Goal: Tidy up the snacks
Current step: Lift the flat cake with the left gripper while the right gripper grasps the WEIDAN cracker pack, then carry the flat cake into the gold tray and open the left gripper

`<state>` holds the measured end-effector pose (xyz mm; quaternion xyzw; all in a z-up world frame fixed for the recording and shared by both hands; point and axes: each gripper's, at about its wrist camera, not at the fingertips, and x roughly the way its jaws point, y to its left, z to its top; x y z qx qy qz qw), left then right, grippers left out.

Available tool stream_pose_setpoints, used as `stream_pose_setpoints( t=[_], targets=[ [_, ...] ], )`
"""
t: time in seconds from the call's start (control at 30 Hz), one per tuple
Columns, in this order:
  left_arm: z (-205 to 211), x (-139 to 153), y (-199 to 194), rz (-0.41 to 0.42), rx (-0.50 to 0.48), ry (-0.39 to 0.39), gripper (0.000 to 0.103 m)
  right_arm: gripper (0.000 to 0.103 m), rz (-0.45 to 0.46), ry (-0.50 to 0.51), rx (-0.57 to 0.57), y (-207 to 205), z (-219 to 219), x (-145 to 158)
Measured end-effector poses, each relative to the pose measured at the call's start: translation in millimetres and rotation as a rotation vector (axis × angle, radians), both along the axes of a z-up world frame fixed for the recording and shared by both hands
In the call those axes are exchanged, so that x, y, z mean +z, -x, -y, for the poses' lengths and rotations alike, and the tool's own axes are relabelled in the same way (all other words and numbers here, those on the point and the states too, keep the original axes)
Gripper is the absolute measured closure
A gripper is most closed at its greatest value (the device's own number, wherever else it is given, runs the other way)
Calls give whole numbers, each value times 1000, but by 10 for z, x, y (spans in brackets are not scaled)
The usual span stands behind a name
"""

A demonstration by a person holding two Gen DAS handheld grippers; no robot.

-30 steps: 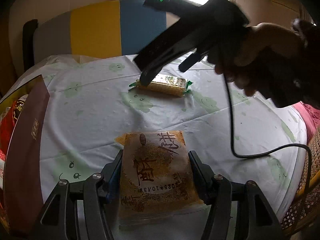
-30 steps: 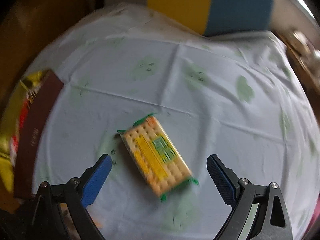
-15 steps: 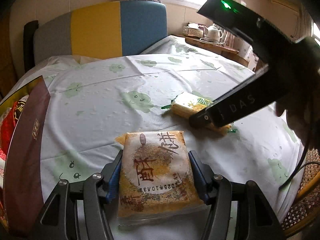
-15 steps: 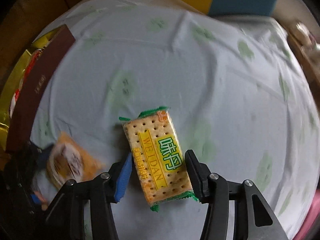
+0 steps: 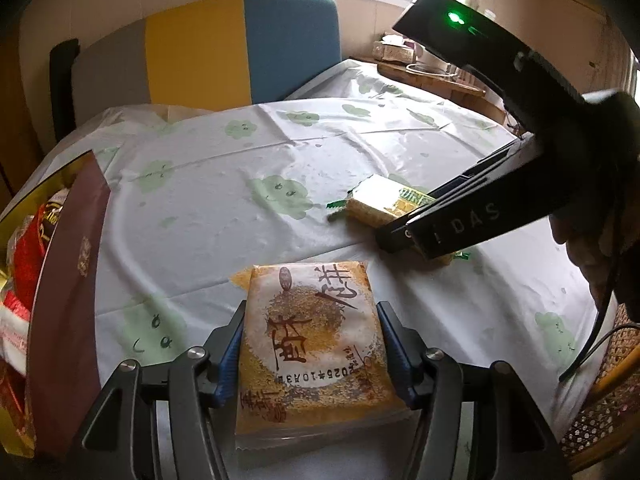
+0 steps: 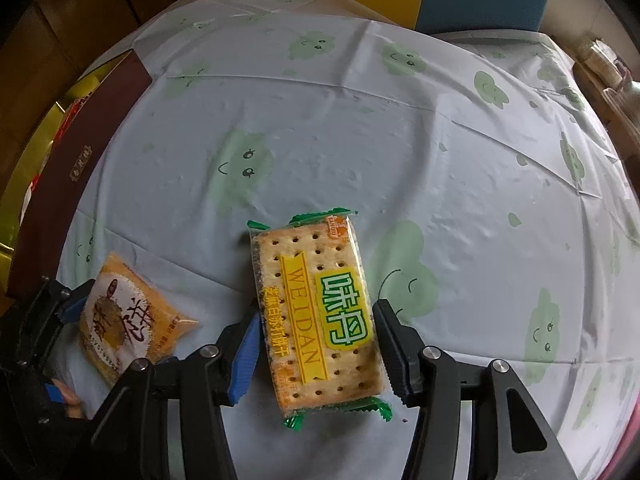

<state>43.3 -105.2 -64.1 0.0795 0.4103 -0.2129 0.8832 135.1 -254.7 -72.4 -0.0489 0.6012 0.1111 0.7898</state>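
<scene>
An orange sesame-cake packet lies on the white tablecloth, and my left gripper is shut on its two long sides. To its right lies a green-edged WEIDAN cracker pack, lengthwise between the pads of my right gripper. That gripper points steeply down. Its jaws are opening slightly, and both pads still touch the pack's long edges. In the left wrist view the right gripper's black fingers cover part of the cracker pack. The right wrist view shows the orange packet at lower left.
An open box with a dark red wall and gold lining stands at the table's left edge, with red-wrapped snacks inside. A grey, yellow and blue chair back stands behind the table. At the far right are a wicker seat and a black cable.
My right gripper came down over the cracker pack and closed from wide open onto its sides. The pack shifted from the far middle toward the near right. The left gripper stayed put.
</scene>
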Motion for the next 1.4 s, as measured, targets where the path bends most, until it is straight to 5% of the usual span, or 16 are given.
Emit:
stream_pose_setpoints(
  t=[0.63,0.97,1.4],
  targets=[
    [-295,483,136,4,92,33,42,47,46,45,47,154,-310,2],
    [-821,841,34,43,206,61,42,47,44,42,44,185,-312,5],
    [-1431,848,-28,45,342,42,42,49,73,60,71,243,-368,-31]
  ],
)
